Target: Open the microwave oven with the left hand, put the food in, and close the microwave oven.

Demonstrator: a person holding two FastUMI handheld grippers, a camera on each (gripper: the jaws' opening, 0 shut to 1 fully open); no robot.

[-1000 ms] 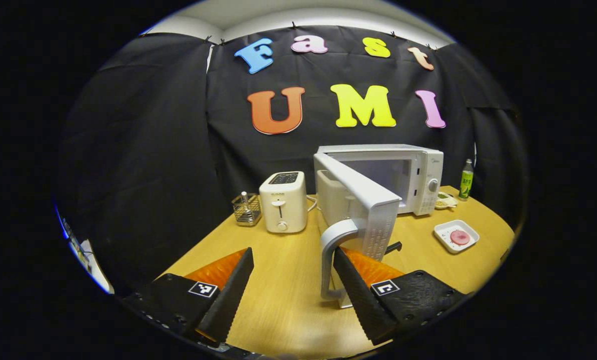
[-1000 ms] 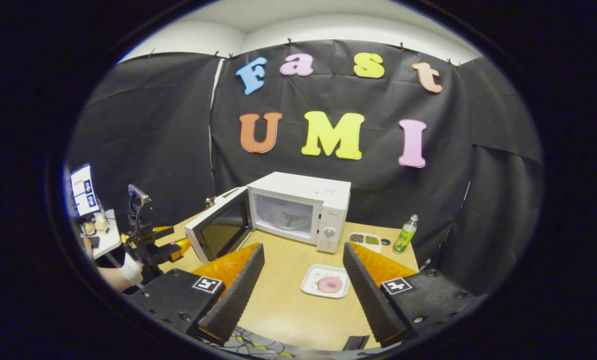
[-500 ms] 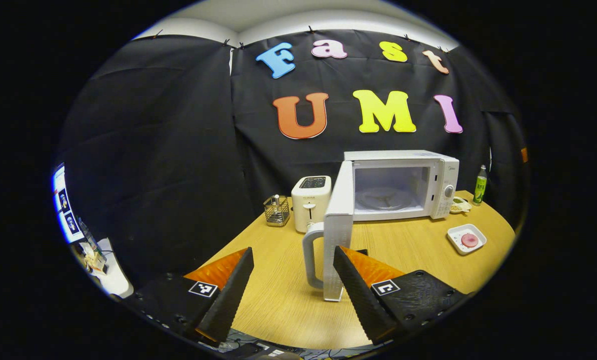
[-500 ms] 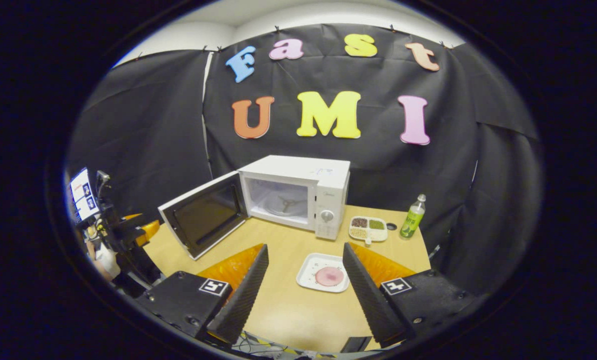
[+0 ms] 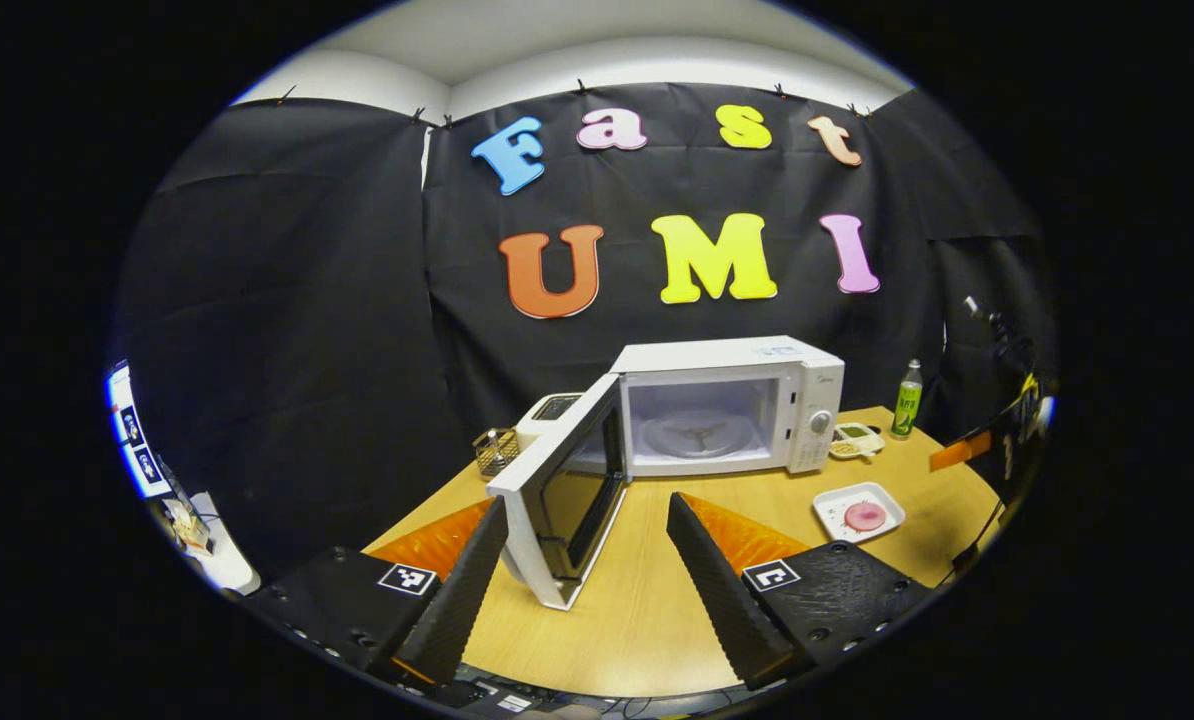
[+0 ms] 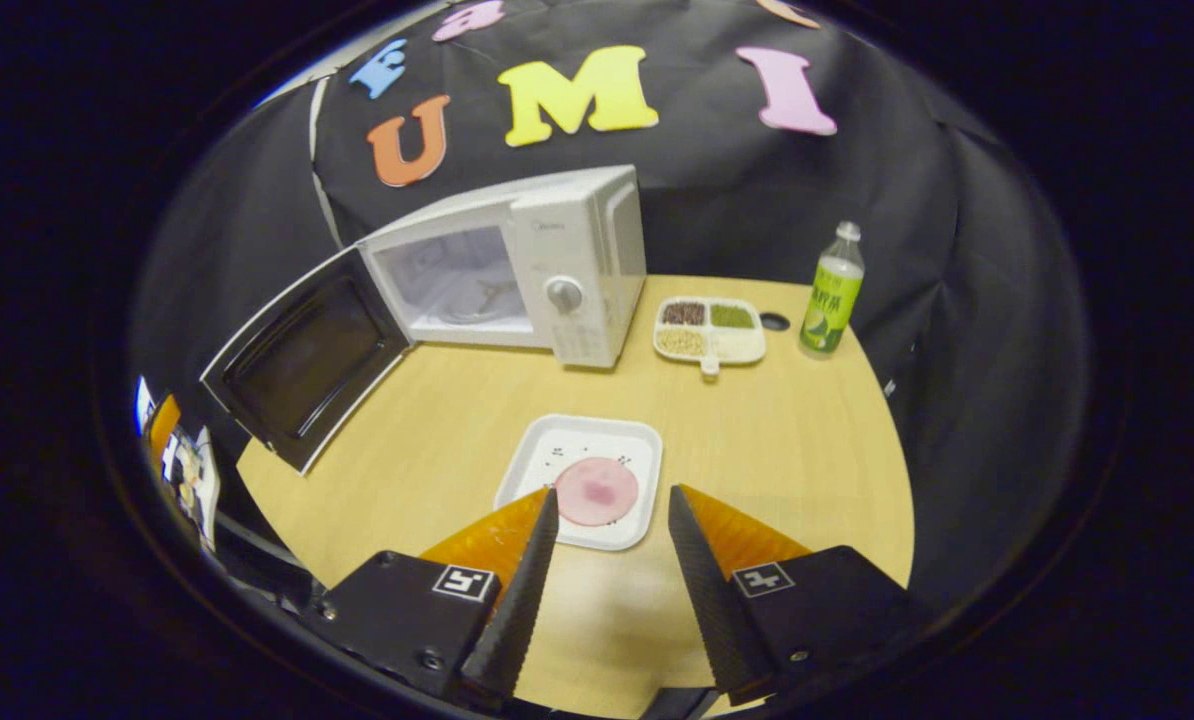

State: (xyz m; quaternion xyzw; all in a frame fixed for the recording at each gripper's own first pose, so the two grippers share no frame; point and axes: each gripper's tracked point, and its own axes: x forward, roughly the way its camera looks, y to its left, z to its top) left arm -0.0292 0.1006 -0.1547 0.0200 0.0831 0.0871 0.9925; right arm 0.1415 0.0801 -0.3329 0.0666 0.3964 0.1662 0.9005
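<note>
Right tool over food tray, toaster behind door

Your path from food plate to microwave cavity: bare table between. Door swung wide left. Sectioned dish, bottle stand right, apart.

the left gripper hangs over the near edge of the wooden table, its fingers spread wide with nothing between them. straight ahead the white microwave stands with its door swung out to the left, the cavity and turntable exposed. the door's free edge sits just beyond the left finger. right of the microwave lies a white tray with a pink round of food, and farther back stands a green bottle. a toaster peeks out behind the door.
</note>
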